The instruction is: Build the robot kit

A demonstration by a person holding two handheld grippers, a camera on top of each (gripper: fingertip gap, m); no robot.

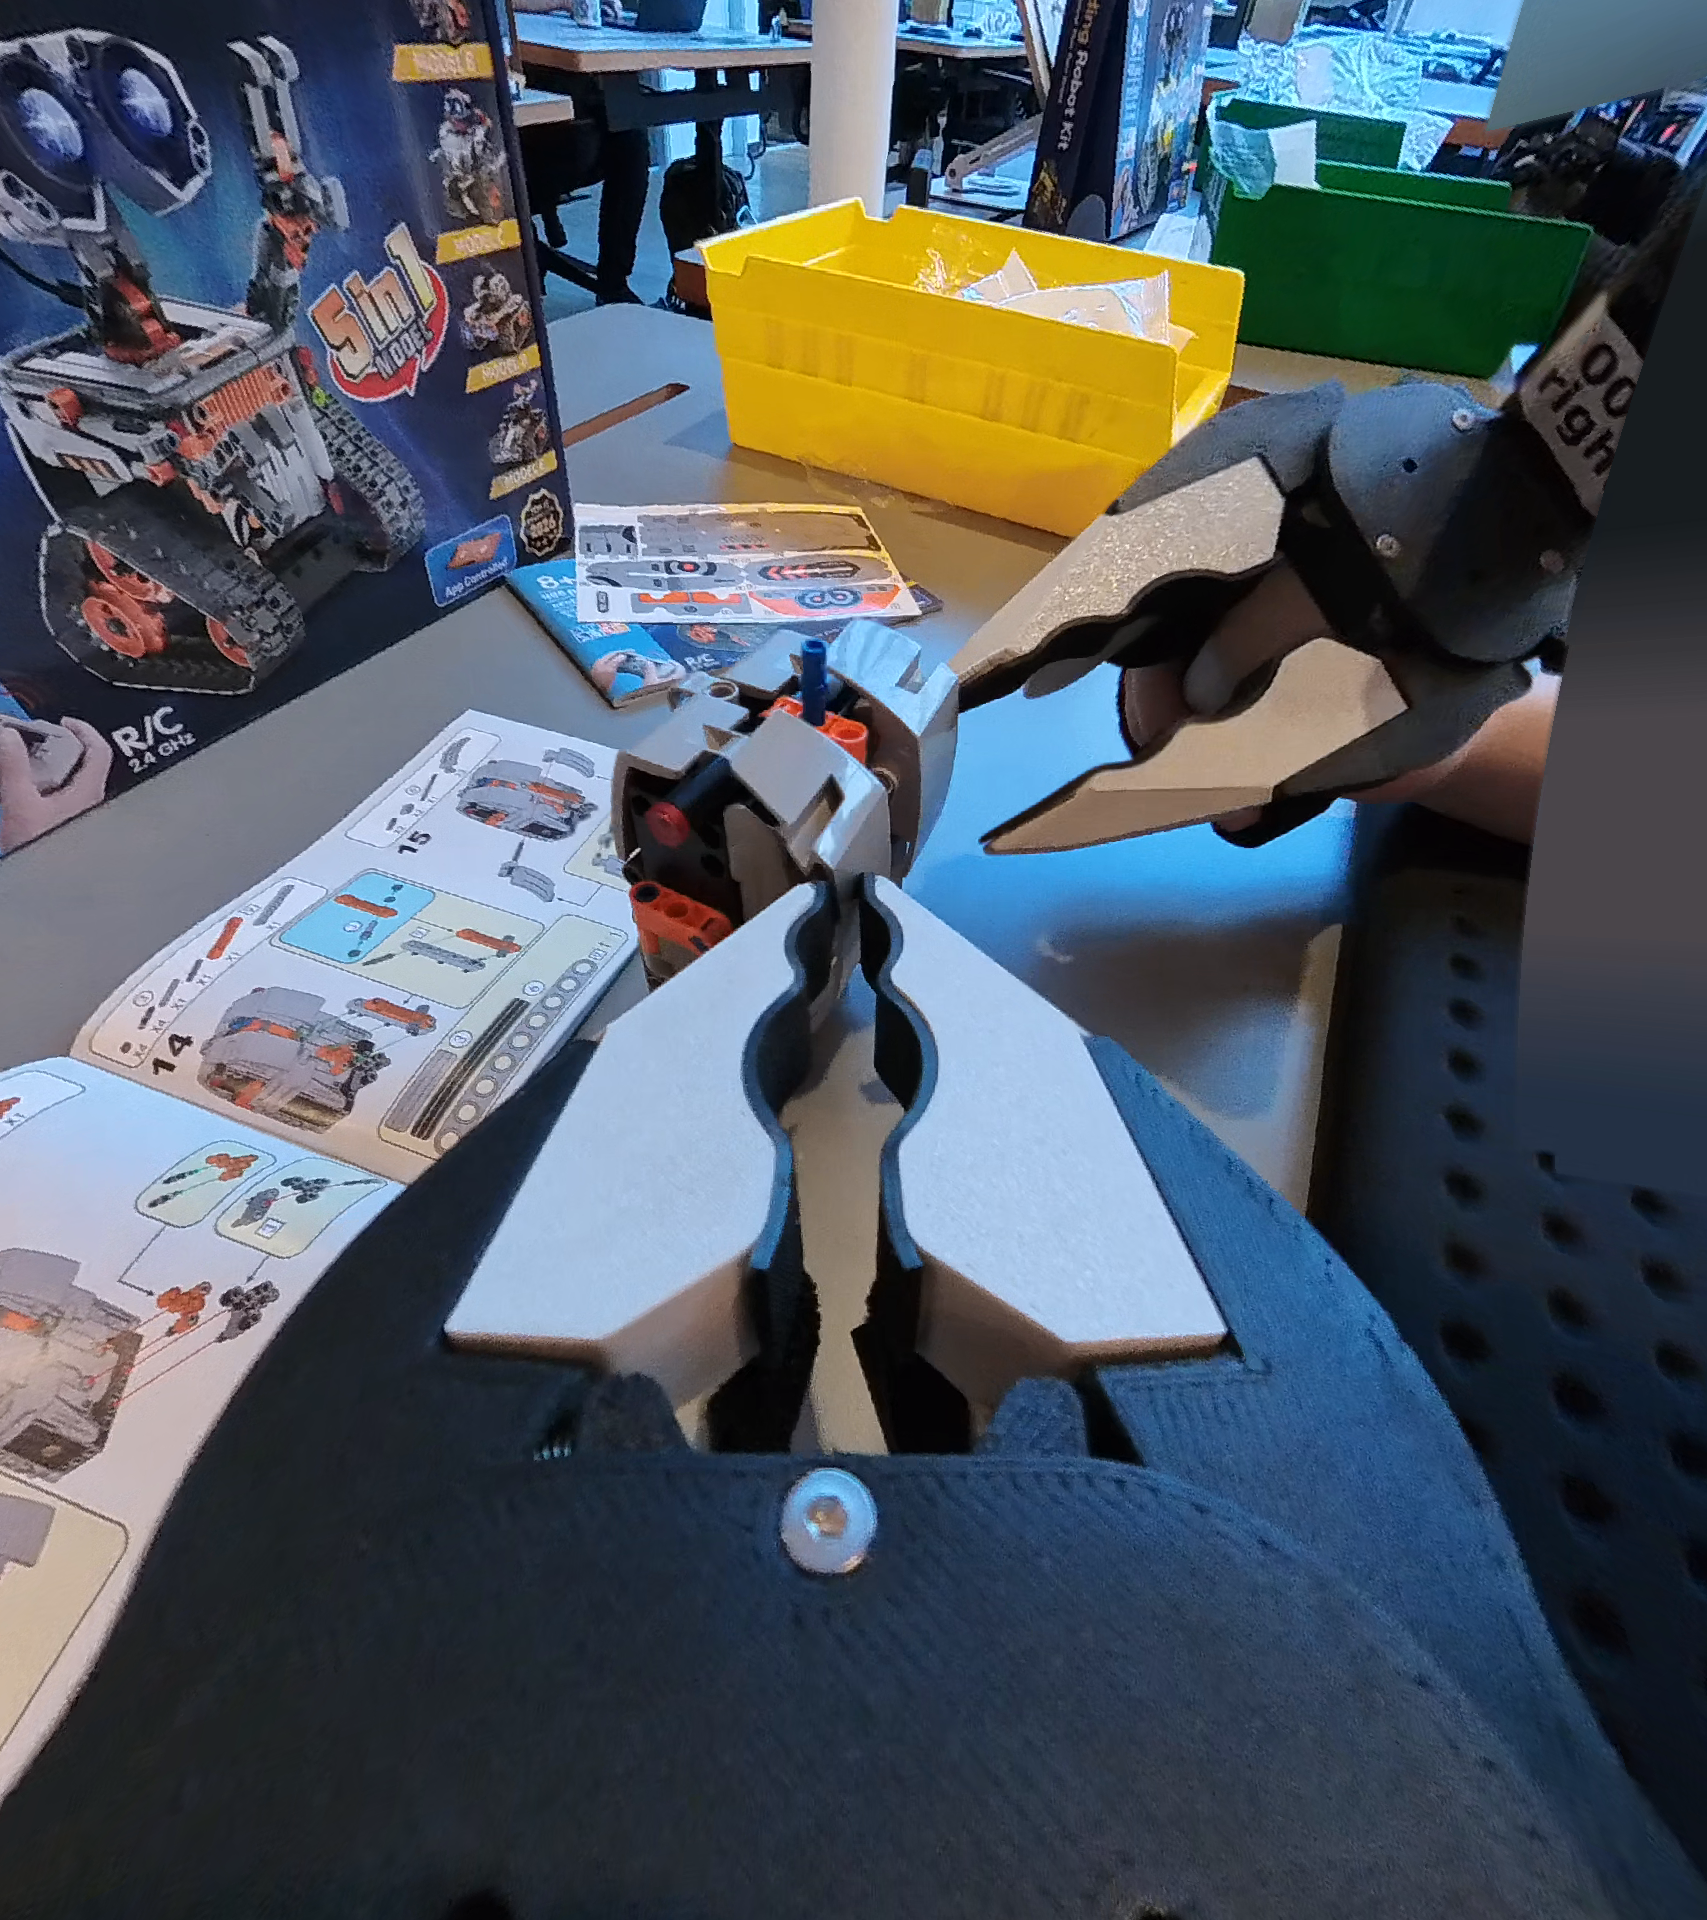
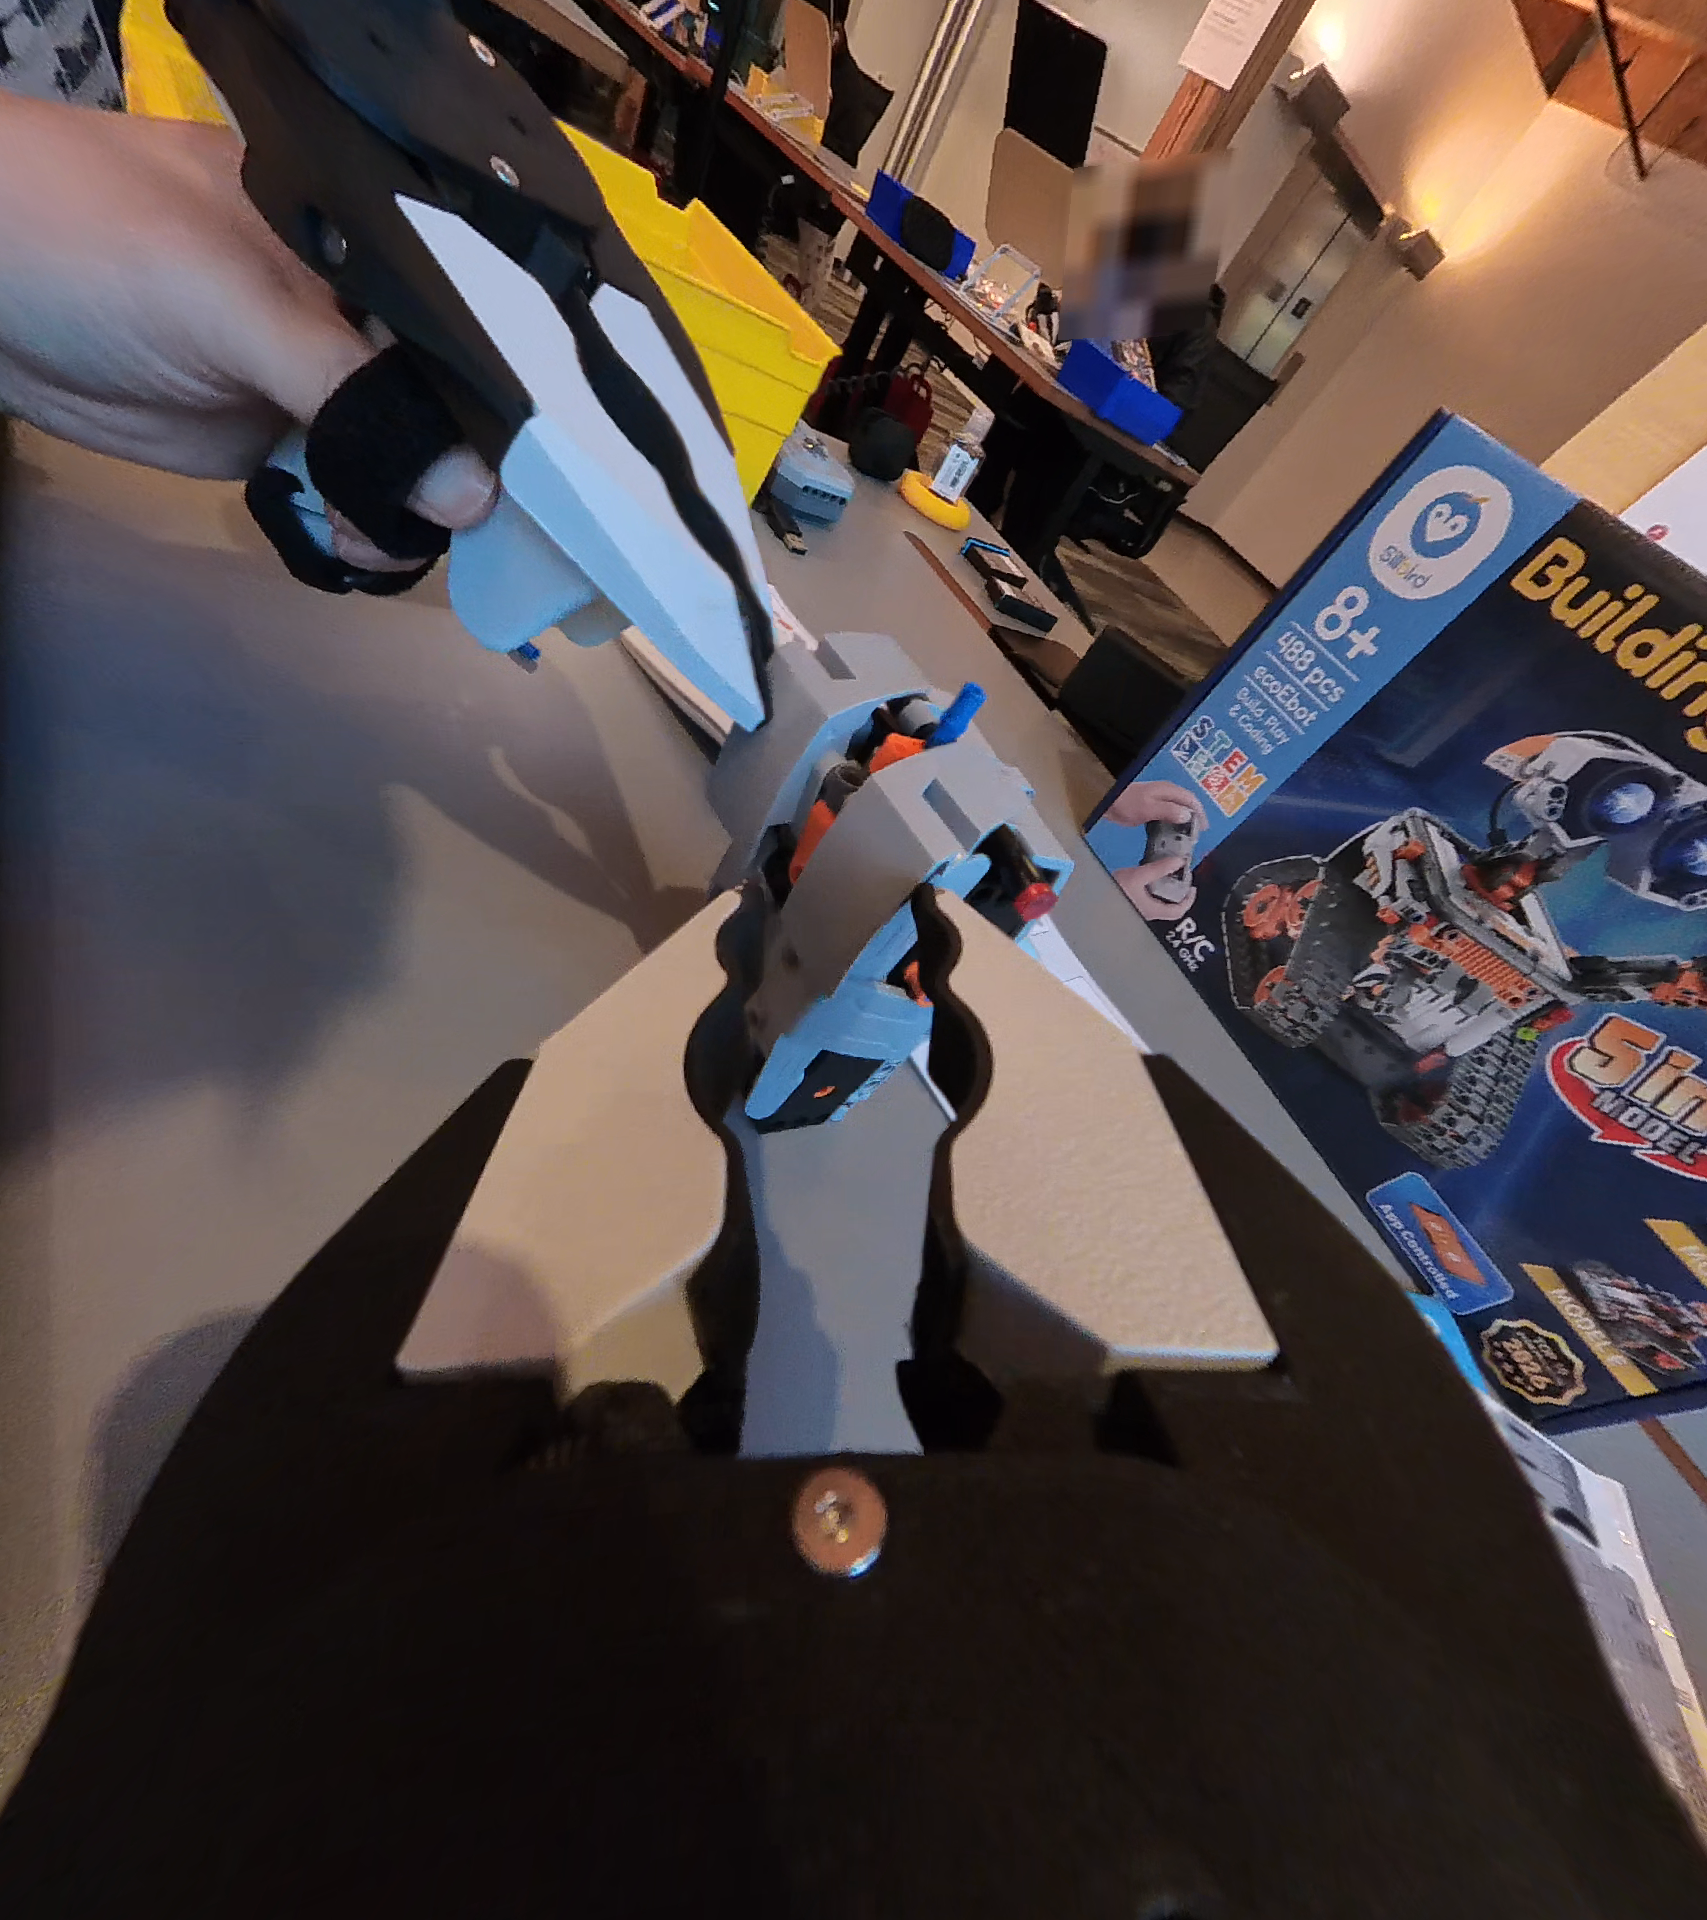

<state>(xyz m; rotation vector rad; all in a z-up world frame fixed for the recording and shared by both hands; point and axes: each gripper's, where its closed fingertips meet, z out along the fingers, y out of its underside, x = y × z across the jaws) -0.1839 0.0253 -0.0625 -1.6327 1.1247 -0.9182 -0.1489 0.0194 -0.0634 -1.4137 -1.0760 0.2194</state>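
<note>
Left wrist view: left gripper (image 1: pixel 844 894) clamped narrow on grey brick model (image 1: pixel 776 800), steadying it above table (image 1: pixel 1140 935); right gripper (image 1: pixel 974 758) spread, straddling its far end.

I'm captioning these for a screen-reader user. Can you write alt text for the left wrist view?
The left gripper is shut on a grey, orange and black brick-built model held above a grey table, while the open right gripper touches the model's far side. An open instruction booklet lies left, with a yellow plastic bin behind.
</note>
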